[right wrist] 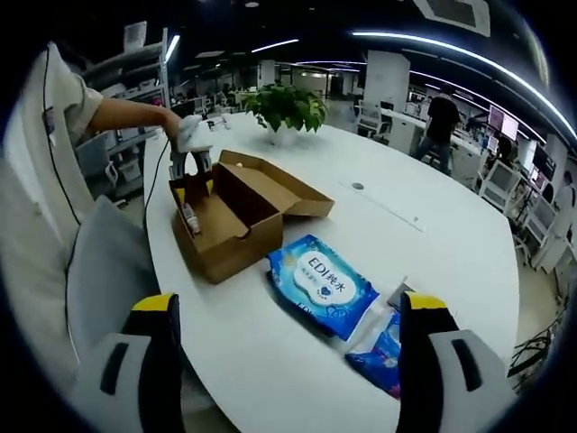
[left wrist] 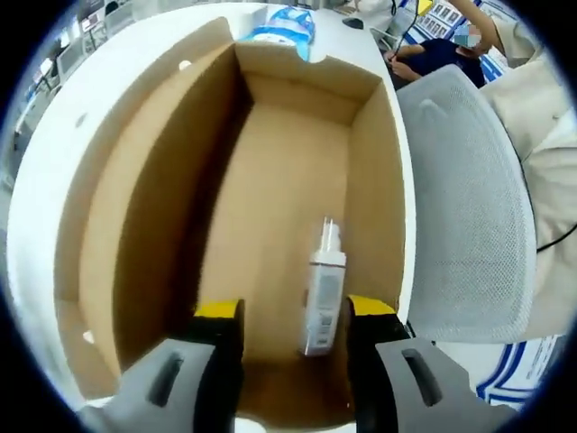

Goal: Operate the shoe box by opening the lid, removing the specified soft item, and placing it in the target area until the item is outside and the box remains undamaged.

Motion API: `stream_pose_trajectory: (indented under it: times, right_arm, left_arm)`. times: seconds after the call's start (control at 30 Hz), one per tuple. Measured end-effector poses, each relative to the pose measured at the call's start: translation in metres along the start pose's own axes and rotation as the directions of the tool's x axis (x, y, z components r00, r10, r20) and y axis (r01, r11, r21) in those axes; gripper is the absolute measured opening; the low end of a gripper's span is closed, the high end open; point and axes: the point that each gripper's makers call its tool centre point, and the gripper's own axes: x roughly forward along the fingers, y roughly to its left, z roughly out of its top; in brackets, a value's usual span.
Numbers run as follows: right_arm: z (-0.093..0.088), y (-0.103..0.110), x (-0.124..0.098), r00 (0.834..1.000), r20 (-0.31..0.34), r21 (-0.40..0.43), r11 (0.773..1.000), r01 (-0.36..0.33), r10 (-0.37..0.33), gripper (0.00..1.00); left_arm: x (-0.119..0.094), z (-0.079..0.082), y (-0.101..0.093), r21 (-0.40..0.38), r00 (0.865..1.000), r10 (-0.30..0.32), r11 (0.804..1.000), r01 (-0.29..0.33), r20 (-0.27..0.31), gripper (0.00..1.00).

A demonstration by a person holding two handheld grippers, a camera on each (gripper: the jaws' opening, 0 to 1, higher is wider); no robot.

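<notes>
White tabletop (right wrist: pixel 424 244) spreads ahead of the right gripper (right wrist: pixel 293 361), a large round surface carrying everything else. Behind it to the left sits a grey mesh chair (right wrist: pixel 99 271), which in the left gripper view stands just right of the box. Brown cardboard forms the shoe box (right wrist: pixel 230 225), lying ahead and left of the right gripper with its lid (right wrist: pixel 284 185) folded back flat on the table; in the left gripper view the left gripper (left wrist: pixel 293 338) looks straight down into the box's open interior. A potted plant (right wrist: pixel 287 108) stands far beyond the box. Directly ahead of the right gripper, between its spread jaws, lies a blue wet-wipes pack (right wrist: pixel 320 284), the soft item, outside the box and just beside it; a second blue pack (right wrist: pixel 383 347) touches its near corner, close to the right jaw. A small white spray bottle (left wrist: pixel 323 293) lies on the box floor, between the left gripper's jaws, which stand apart and grip nothing. The right gripper's jaws are wide apart too, holding nothing.
</notes>
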Motion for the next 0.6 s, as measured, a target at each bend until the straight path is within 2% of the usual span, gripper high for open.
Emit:
stream_pose_trajectory:
  times: [0.17, 0.4, 0.6]
  right_arm:
    - [0.003, 0.009, 0.006, 0.999, 0.017, -0.006, 0.999, -0.043, 0.043, 0.96]
    - [0.008, 0.018, 0.013, 0.997, 0.031, -0.013, 0.997, -0.07, 0.071, 0.96]
    - [0.009, 0.021, 0.018, 0.996, 0.045, -0.015, 0.997, -0.075, 0.076, 0.94]
  left_arm:
    - [0.007, -0.001, 0.001, 0.03, 1.0, -0.01, 0.999, 0.011, -0.029, 0.43]
    - [0.014, 0.0, -0.002, 0.049, 0.999, -0.032, 0.998, 0.033, -0.024, 0.4]
    - [0.023, 0.0, -0.002, 0.056, 1.0, -0.025, 0.998, 0.025, 0.004, 0.37]
